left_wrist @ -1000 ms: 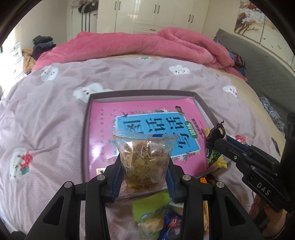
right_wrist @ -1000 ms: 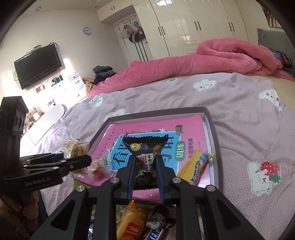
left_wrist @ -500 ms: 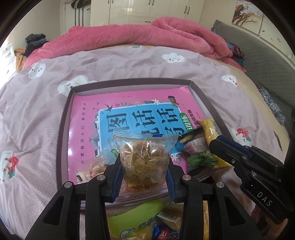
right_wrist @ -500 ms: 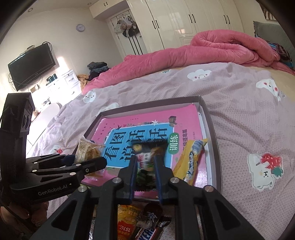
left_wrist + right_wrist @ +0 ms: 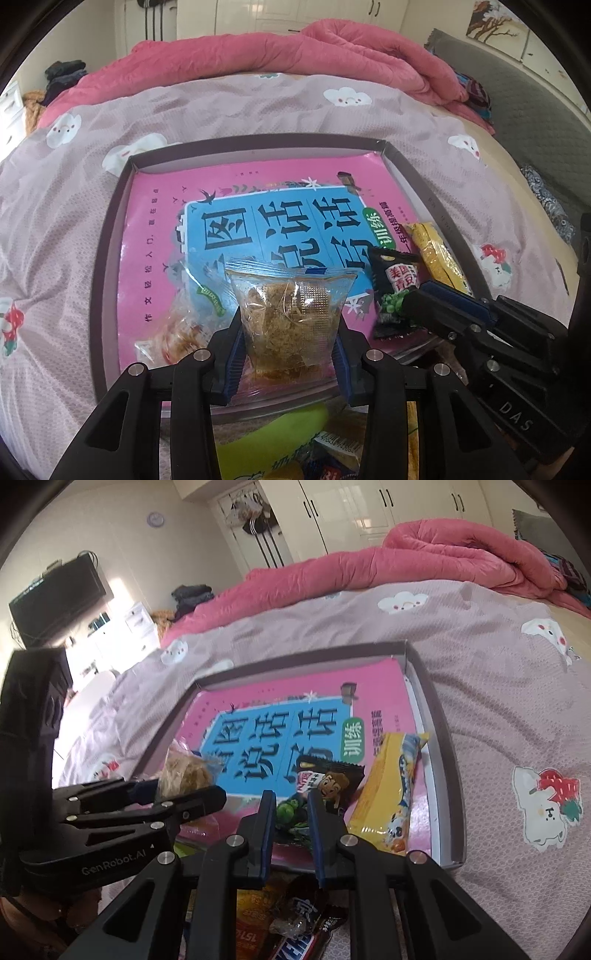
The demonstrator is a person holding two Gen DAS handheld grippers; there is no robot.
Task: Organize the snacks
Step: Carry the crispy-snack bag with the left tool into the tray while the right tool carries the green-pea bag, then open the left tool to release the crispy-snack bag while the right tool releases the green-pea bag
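A shallow grey box (image 5: 110, 229) (image 5: 439, 760) lies on the bed with a pink and blue book (image 5: 258, 221) (image 5: 280, 731) lining its floor. My left gripper (image 5: 288, 339) is shut on a clear bag of brown crumbly snack (image 5: 291, 314) and holds it over the box's near edge. My right gripper (image 5: 291, 805) is shut on a black and green pea packet (image 5: 325, 782) (image 5: 395, 291), low over the book at the box's near right. A yellow snack bar (image 5: 388, 794) (image 5: 436, 254) lies along the right wall. A clear packet (image 5: 177, 328) lies at the near left.
A pile of loose snacks (image 5: 295, 923) (image 5: 295, 443) lies on the bedspread just in front of the box. A pink duvet (image 5: 295, 55) is bunched at the far end of the bed. A TV (image 5: 55, 598) and wardrobes stand beyond.
Both grippers have moved forward and down over the box. The pea packet has come down onto the book beside the yellow bar.
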